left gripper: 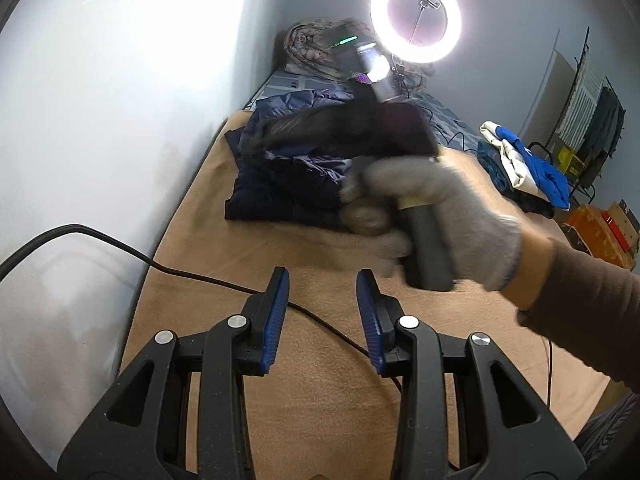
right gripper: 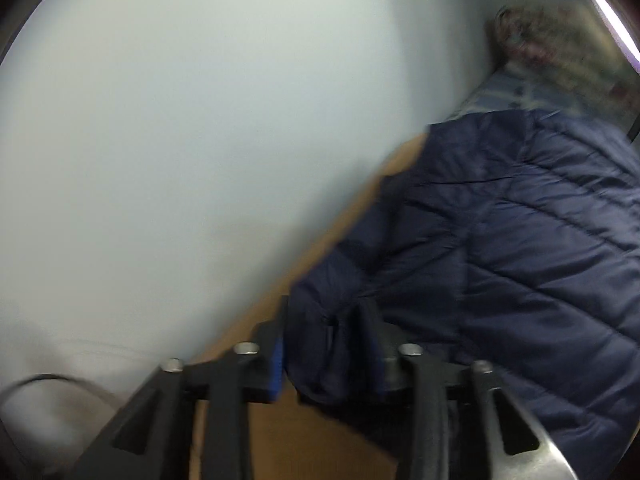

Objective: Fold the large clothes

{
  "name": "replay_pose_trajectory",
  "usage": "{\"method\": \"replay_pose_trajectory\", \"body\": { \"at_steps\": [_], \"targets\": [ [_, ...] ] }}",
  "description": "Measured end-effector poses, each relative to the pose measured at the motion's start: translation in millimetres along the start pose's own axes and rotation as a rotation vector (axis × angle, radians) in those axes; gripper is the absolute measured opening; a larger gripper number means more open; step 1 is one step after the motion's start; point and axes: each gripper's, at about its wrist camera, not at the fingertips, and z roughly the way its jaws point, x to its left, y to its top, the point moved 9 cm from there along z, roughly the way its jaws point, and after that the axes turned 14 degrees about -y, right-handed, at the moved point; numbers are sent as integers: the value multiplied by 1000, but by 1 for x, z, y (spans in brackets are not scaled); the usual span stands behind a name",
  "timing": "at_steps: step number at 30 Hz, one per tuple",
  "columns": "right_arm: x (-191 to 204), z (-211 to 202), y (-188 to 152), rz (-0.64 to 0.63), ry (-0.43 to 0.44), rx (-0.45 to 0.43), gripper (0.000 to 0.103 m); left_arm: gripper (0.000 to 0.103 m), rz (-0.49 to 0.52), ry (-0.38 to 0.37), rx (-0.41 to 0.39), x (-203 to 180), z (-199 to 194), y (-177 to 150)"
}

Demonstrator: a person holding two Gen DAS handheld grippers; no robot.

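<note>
The puffy navy-blue quilted jacket (left gripper: 288, 160) lies bunched on the tan blanket-covered bed (left gripper: 248, 252) close to the pale wall, apparently partway folded. A fold of its cuff sits between the jaws of the right gripper (right gripper: 330, 344), which stand parted around the cloth; blur hides whether the pads press it, so I cannot tell if it is grasped or let go. The left gripper (left gripper: 322, 312) hangs back over bare blanket, released and empty, presumably awaiting its turn.

Both wrist views look down the bed (left gripper: 280, 248), sharing the jacket (right gripper: 520, 240).
</note>
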Motion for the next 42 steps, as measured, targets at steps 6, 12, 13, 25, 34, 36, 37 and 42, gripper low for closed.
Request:
{"method": "replay_pose_trajectory", "body": {
  "at_steps": [6,12,13,25,34,36,37,42],
  "targets": [
    [-55,-82,-1,140,111,-126,49,35,46,30,-10,-5,8,17],
    [-148,-130,-27,172,-127,-172,49,35,170,137,-49,-6,43,83],
    [-163,-131,-33,184,-159,-164,49,35,189,163,-50,-3,54,95],
    [-221,-111,-86,378,-122,-38,73,35,144,494,125,119,160,95],
    [-211,-61,-111,523,138,55,69,34,55,445,170,153,174,62],
    [-205,-55,-109,543,181,62,52,34,65,444,179,153,175,62],
    [-204,-55,-108,536,168,60,42,31,63,436,182,153,174,61],
    [-200,-66,-100,482,97,81,26,23,61,401,204,140,177,62]
  ]
}}
